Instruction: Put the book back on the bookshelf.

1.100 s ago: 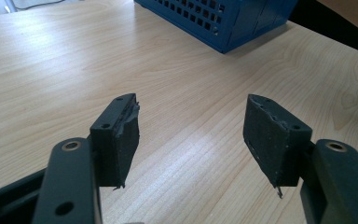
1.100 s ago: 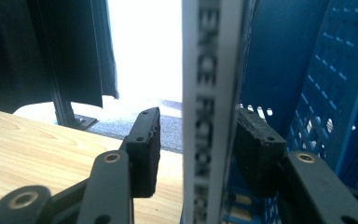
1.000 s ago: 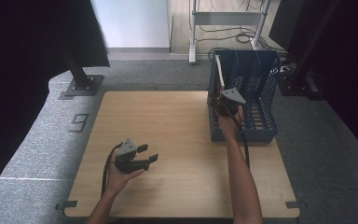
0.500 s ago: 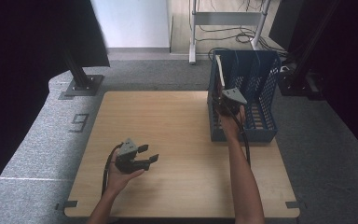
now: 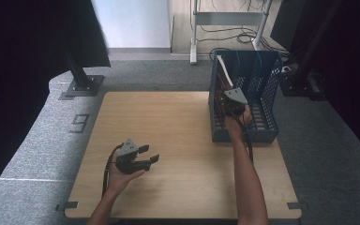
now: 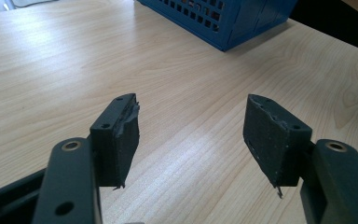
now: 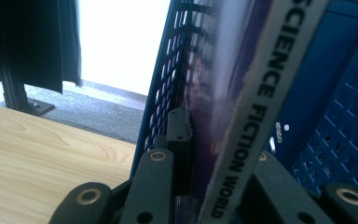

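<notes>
Container: blue file rack (image 5: 267,93), perforated plastic walls, upright dividers forming several slots; stands on the far right part of the table (image 5: 178,140), its near wall toward the person.
Contents, leftmost slot: one book (image 7: 256,93), standing on edge, leaning against the rack's left perforated wall; pale spine lettered "SCIENCE FICTION WORLD", dark purple cover facing that wall.
Contents, other slots: nothing can be made out in them from the high view.
Book, seen from above: pale top edge (image 5: 223,70) rising above the rack's left rim.
Right gripper (image 5: 233,104): reaching into the rack at its left slot, jaws just closed, clamped on the book; in the right gripper view one black jaw lies against the cover, the other behind the spine side.
Right hand (image 5: 236,123): at the rack's near wall, forearm running back across the table.
Left gripper (image 5: 143,157): jaws spread wide, nothing between the pads (image 6: 121,135); bare tabletop beyond them, held low over the near left part of the table.
Left gripper to rack: well apart; a corner of the rack (image 6: 228,23) lies far ahead of the jaws.
Table: light wood grain.
</notes>
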Motion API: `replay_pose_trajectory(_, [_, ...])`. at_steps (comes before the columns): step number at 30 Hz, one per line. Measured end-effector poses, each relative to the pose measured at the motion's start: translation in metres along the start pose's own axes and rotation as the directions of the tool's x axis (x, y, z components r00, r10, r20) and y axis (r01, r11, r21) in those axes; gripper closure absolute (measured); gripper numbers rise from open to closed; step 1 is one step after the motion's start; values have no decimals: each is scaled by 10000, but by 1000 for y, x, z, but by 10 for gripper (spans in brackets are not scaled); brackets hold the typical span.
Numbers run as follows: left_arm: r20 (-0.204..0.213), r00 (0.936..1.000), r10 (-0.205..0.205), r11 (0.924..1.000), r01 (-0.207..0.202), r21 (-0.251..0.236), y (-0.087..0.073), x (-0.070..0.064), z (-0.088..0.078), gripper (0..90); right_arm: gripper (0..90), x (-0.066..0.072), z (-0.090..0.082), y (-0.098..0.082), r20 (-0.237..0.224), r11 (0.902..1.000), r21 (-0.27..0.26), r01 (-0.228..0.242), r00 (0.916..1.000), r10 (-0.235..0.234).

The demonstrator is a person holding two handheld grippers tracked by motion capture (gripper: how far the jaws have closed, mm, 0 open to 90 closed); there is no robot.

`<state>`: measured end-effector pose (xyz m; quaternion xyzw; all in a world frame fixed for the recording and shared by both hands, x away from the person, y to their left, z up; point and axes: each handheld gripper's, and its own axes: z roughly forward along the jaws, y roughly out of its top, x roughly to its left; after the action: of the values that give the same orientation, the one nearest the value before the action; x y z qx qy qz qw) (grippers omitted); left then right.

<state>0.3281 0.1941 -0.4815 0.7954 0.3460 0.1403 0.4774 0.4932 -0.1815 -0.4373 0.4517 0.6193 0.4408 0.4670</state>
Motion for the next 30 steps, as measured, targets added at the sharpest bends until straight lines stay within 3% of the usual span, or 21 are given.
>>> replay_pose_trajectory(7, [1,10000,13,10000,-13,-36,0,-1,0,361,782,9,-1,1,-400,9993,-51,361,9985,-363])
replay_pose_trajectory(19, [17,10000,48,10000,-48,-6,1,-3,0,360,617,10,-3,3,-1324,9991,-164,-391,9905,366])
replay_pose_trajectory(28, [56,10000,-2,10000,3,-55,2,-1,-1,359,515,6,-3,6,-1838,9905,-105,-1374,9739,1331])
replay_pose_trajectory(30, [87,9998,-176,9998,177,-103,2,2,-2,360,485,7,-3,9,-1827,9928,-44,-1195,9762,1167])
